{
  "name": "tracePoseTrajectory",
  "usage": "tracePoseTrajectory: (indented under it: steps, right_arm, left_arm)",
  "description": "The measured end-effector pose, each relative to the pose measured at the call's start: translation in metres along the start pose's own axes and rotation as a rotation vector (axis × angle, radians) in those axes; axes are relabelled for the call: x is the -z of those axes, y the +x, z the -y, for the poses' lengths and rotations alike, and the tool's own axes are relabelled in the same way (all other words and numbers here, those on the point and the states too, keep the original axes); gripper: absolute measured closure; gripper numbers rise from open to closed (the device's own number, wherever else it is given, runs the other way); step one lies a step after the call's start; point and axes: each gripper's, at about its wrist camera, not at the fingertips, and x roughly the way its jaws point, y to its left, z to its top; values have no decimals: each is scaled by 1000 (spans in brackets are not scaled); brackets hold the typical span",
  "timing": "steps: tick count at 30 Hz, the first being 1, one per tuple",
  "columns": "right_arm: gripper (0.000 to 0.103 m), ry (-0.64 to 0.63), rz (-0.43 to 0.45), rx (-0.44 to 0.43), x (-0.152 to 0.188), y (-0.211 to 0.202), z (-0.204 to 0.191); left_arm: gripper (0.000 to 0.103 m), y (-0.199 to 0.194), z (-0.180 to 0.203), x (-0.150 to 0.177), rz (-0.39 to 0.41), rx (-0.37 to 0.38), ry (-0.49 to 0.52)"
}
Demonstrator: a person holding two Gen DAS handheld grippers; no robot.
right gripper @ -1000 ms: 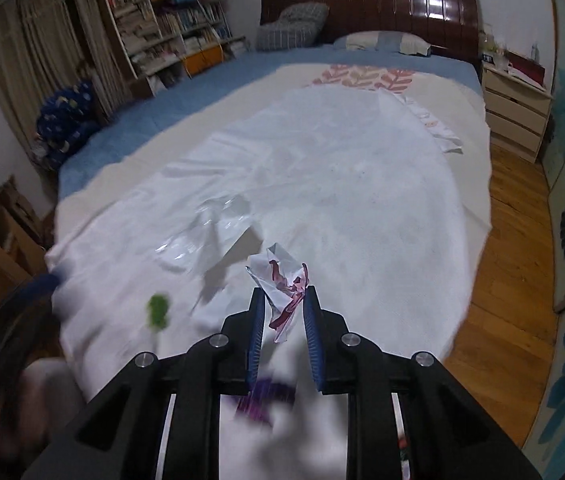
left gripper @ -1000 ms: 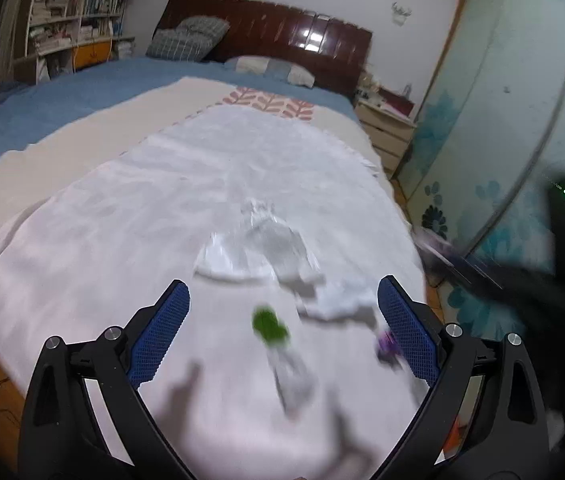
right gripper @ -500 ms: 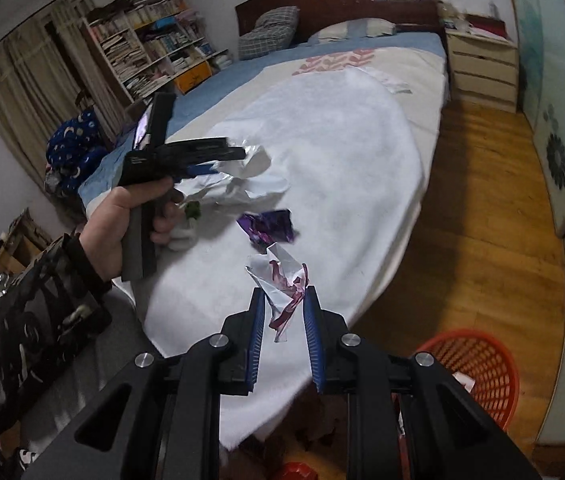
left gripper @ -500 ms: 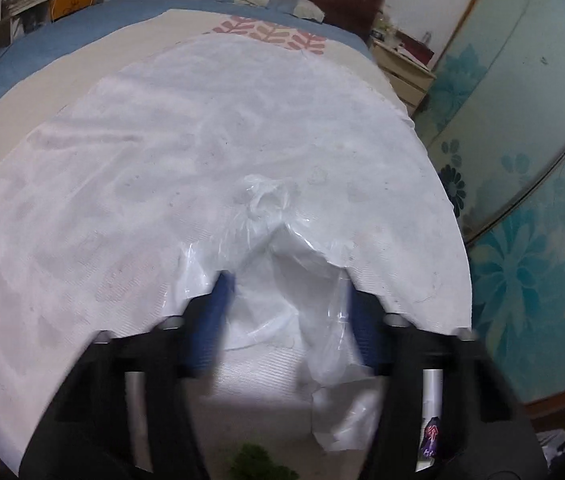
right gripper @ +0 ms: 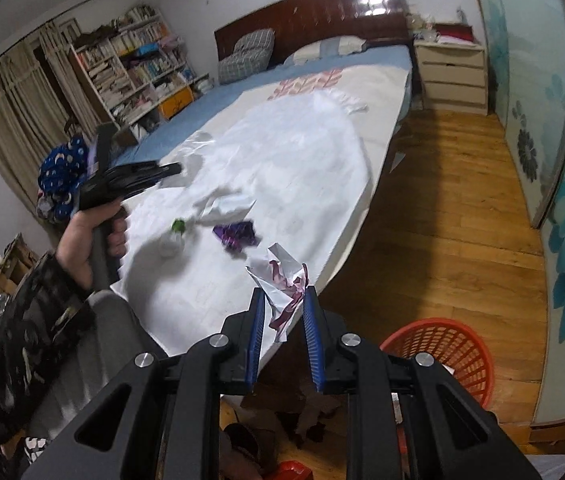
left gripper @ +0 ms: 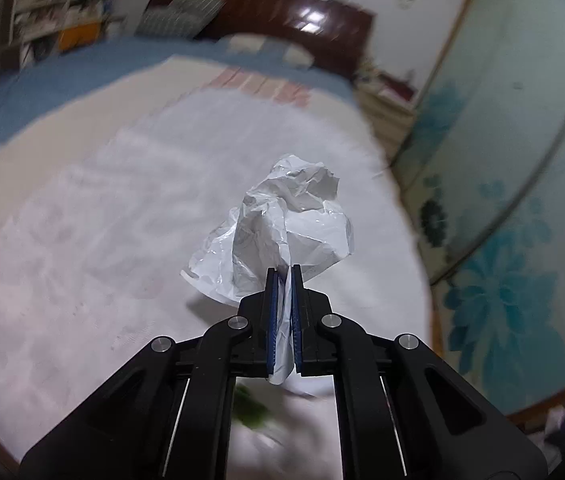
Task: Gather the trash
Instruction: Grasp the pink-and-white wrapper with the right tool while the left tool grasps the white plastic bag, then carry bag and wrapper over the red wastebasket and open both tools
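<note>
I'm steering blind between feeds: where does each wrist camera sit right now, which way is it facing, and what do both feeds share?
Left wrist: on the left gripper, angled down over the bed toward the headboard; its own jaws have just closed on a white plastic bag.
Right wrist: on the right gripper, near the bed's foot corner above the red basket; jaws clamp a crumpled wrapper; the person's left hand and camouflage sleeve show.
Shared: bed, headboard, green-capped bottle.

Bed (right gripper: 322, 168), white sheet: green-capped bottle (right gripper: 173, 236), purple wrapper (right gripper: 236, 234), white tissue (right gripper: 228, 204).
</note>
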Motion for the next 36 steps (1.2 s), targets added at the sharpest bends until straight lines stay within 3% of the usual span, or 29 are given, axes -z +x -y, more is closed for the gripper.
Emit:
tracePoseTrajectory:
  steps: [3,8,11,14,17,21,24,27,32,35,36]
  right_arm:
    - [82,6,67,35,-8,-39,17]
    - [82,34,182,132,-12,-106,53]
    - [82,73,215,177,-5,-128,79]
    - [82,159,236,231,14,-140,118]
    - [82,230,212,235,29,-129,146]
    - [82,319,101,231,55,-77,191]
    - [82,404,39,199,79,-30,218]
    - [82,461,-51,190,98,11,236]
    - [82,530,-83,169,107,30,256]
    - [75,538,-101,173,114,39,256]
    - [64,545,-102,189,115,39,256]
  left_arm:
    - [97,-48,45,0,62,45,58]
    - [97,-83,134,17,52,180,153]
    - [97,-79,200,46,-12,280,226]
    - [97,-43,260,94,-142,293,332]
    - [97,20,301,163,-321,285,431]
    - [97,88,307,227,-480,271,433]
    - [97,123,301,260,-566,216,420]
    - [97,133,300,270,-579,191,435]
    - [96,125,308,279,-582,179,460]
    - [85,125,309,280,-579,172,471]
    - [67,122,310,281,-578,166,479]
